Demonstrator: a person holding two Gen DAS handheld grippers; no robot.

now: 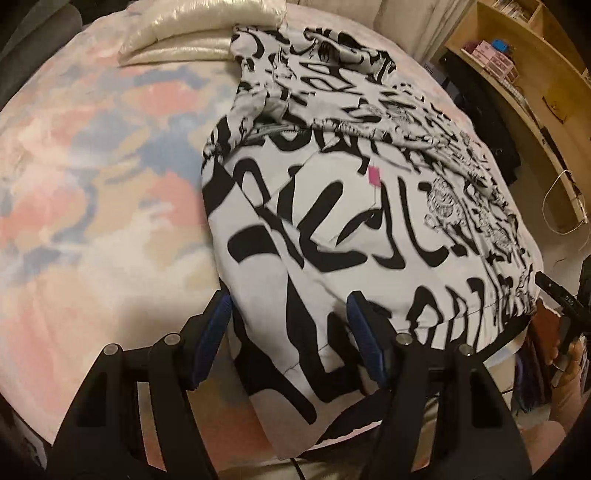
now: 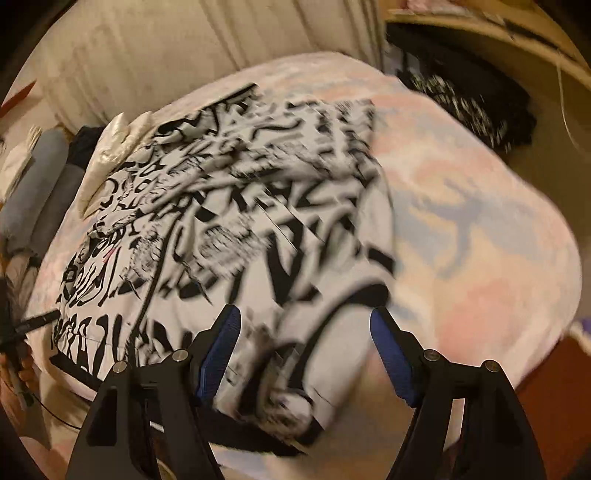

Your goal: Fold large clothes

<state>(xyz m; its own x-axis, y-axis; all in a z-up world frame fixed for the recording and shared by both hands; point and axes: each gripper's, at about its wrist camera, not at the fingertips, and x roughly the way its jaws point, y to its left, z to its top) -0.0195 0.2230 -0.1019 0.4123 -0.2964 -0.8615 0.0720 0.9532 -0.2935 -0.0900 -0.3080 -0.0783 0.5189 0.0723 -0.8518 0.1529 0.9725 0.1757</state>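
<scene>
Pastel bedding (image 1: 92, 192) is carrying the black-and-white printed garment (image 1: 332, 221), its long axis running away from both hands. Left gripper (image 1: 288, 325) and right gripper (image 2: 304, 343) are hovering with fingers open, empty, straddling its near hem.

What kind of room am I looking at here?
Most likely a bedroom at home. A bed with a pastel patchy blanket fills the view, a cream pillow lies at its far end, and wooden shelves with small boxes stand beside it. A black-and-white printed garment lies spread on the blanket.
</scene>
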